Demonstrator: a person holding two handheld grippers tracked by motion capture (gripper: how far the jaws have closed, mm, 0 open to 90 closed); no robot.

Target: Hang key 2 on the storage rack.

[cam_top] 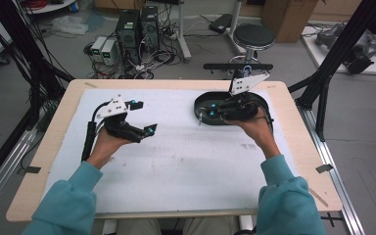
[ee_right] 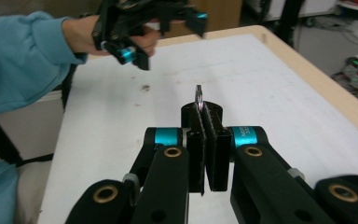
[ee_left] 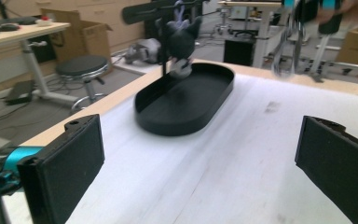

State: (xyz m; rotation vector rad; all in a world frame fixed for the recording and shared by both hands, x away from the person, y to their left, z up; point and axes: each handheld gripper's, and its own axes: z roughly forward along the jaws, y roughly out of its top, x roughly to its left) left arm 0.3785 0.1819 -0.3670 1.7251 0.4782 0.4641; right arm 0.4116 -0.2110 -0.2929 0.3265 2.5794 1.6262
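My right gripper (ee_right: 204, 117) is shut on a thin metal ring (ee_right: 198, 94) that sticks up edge-on from between its pads; a dark round piece shows just behind the jaws. From above, this gripper (cam_top: 206, 113) hovers over the left part of a black oval tray (cam_top: 263, 99). My left gripper (cam_top: 144, 117) is held above the white mat to the left with its jaws wide apart and nothing between them. Its own view looks past the open gripper (ee_left: 200, 163) at the tray (ee_left: 186, 105), which looks bare inside.
A black stand (cam_top: 237, 66) with a crossbar rises at the table's far edge behind the tray. A dark plush charm (ee_left: 182, 35) hangs from it. A white mat (cam_top: 186, 156) covers most of the wooden table. A stool, computers and cables are on the floor beyond.
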